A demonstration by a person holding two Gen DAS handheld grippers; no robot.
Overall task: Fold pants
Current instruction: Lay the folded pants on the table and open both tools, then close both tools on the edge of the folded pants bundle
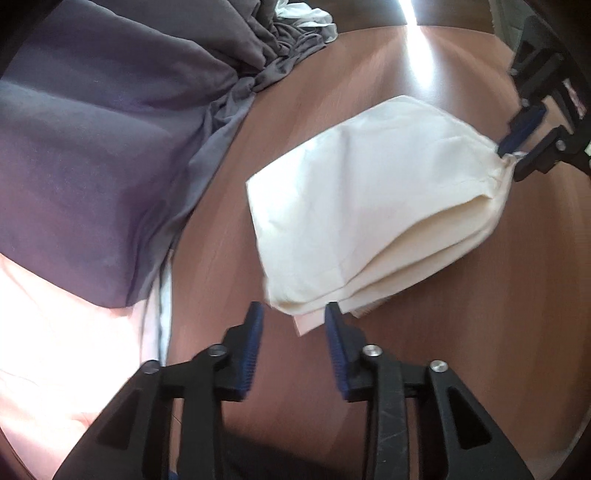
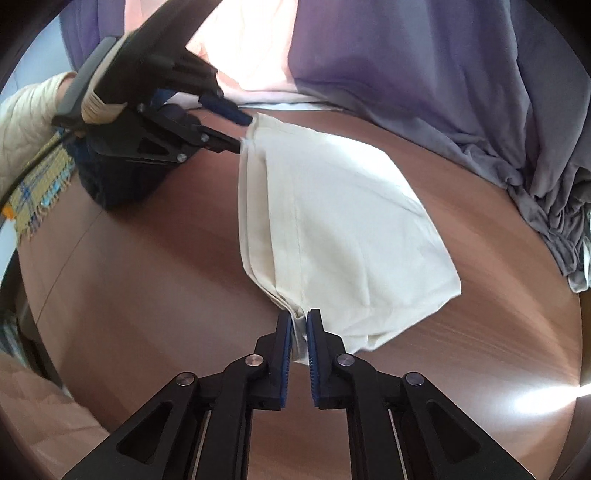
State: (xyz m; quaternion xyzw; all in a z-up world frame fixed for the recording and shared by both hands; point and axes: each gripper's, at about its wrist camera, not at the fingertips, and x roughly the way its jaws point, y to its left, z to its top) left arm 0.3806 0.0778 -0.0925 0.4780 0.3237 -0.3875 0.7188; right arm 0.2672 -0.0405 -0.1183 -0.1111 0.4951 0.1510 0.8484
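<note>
Cream pants (image 1: 373, 206), folded into a thick stack of layers, lie on the brown wooden table (image 1: 461, 332). My left gripper (image 1: 293, 314) is open, its blue pads just off the near corner of the stack. In the right wrist view the left gripper (image 2: 245, 131) sits at the far corner of the pants (image 2: 343, 236), jaws apart. My right gripper (image 2: 299, 325) is shut on the near corner of the pants, fabric pinched between its pads. It also shows in the left wrist view (image 1: 511, 155) at the far right corner.
A pile of grey-purple cloth (image 1: 103, 140) and pale pink fabric (image 1: 55, 350) lies along one side of the table. A white garment (image 1: 306, 14) sits at the far end. A woven patterned cloth (image 2: 40, 184) lies by the table edge. Bright glare (image 2: 546, 398) marks the wood.
</note>
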